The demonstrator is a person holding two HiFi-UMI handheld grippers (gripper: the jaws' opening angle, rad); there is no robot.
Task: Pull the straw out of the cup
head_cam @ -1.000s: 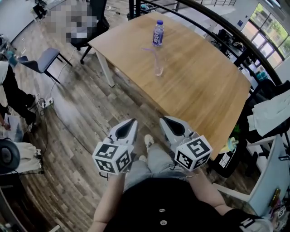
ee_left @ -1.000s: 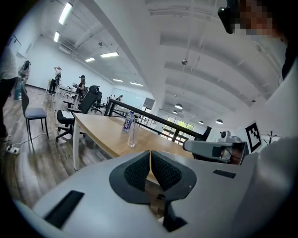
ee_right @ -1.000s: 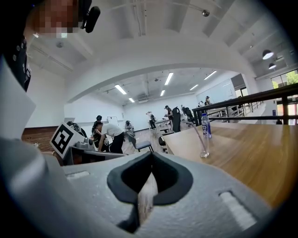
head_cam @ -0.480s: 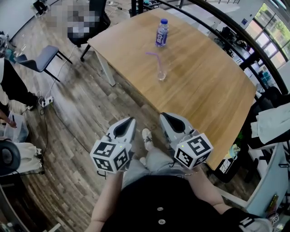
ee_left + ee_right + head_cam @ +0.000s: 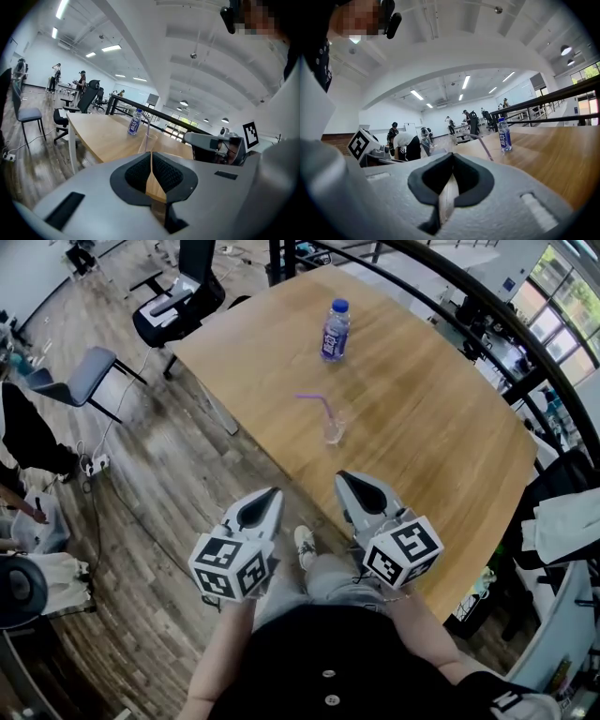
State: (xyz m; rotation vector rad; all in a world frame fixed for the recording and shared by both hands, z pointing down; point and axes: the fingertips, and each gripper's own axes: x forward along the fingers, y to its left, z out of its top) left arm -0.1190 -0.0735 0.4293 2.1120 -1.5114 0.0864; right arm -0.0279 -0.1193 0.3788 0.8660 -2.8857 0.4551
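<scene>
I see wood-plank floor (image 5: 159, 474) and a grey-seat chair (image 5: 89, 373) far L. L gripper (image 5: 272, 491): smooth grey shell, textured black pads (image 5: 137, 172), marker cube (image 5: 230, 568) at the back. It's held low before the body, tipped slightly down toward the table, jaws closed on nothing. Ahead on the pale wooden table (image 5: 441, 427), a clear cup (image 5: 334, 432) stands upright near the front edge w/ a bent purple straw (image 5: 325, 407) inside. A blue-label water bottle (image 5: 335, 331) stands further back. R gripper (image 5: 347, 480) has the same build, sits alongside L, jaws closed, empty. Both are well short of the cup.
</scene>
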